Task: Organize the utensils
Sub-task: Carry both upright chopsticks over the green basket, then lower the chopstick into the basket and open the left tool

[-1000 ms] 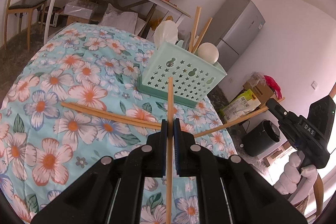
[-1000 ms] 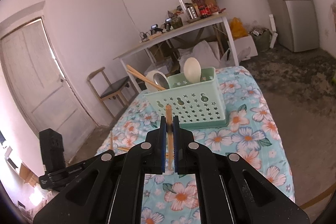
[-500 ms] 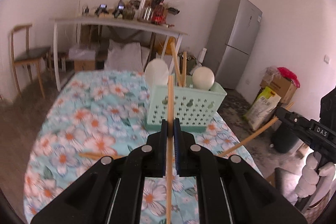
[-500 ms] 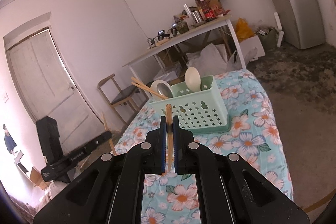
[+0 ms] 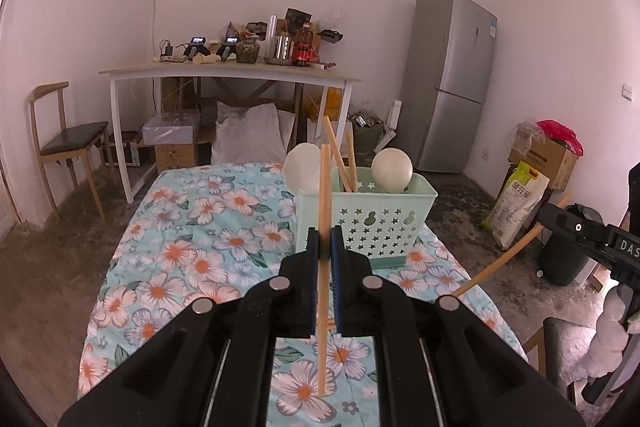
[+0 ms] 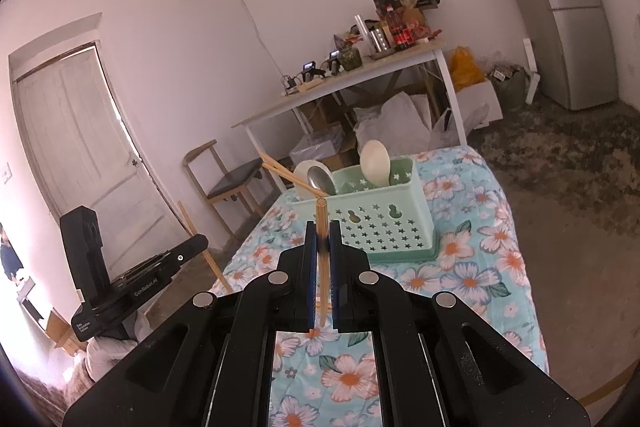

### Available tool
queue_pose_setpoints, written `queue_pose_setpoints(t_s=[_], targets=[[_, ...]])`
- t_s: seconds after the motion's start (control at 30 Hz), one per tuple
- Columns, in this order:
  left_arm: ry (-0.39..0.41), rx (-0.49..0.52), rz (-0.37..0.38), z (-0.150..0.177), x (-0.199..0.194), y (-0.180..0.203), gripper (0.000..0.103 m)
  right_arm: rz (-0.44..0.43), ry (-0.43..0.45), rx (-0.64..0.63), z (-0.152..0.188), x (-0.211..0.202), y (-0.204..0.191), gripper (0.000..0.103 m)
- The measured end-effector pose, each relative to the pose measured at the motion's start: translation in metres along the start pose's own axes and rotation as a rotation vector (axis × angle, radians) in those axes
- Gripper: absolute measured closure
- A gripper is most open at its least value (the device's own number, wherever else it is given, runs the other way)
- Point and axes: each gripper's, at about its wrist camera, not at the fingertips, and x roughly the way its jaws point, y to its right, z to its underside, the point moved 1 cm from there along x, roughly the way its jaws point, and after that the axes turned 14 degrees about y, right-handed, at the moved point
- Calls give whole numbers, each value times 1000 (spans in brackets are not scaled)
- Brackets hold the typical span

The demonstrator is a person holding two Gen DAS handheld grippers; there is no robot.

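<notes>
Wooden chopstick [image 5: 324, 211] clamped upright in left gripper [image 5: 325, 243]; second wooden chopstick [image 6: 321, 227] clamped in right gripper [image 6: 321, 239]; mint-green perforated plastic basket [image 5: 384, 223] on floral tablecloth [image 5: 192, 247] already holds chopsticks, pale spoons; both held sticks not yet inside

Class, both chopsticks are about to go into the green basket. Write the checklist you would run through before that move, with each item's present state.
1. Left hand-held gripper shut on its chopstick: ok.
2. Right hand-held gripper shut on its chopstick: ok.
3. Basket upright on the floral cloth: ok.
4. Room left in the basket beside the spoons and chopsticks already inside: cannot tell.
5. Left chopstick roughly upright: ok.
</notes>
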Motion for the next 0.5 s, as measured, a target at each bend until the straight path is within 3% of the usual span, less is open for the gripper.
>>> queue_pose_setpoints(t_s=[0.5], targets=[[13, 9, -21, -3, -4, -6, 97, -3, 4, -25, -3, 2, -8, 99]])
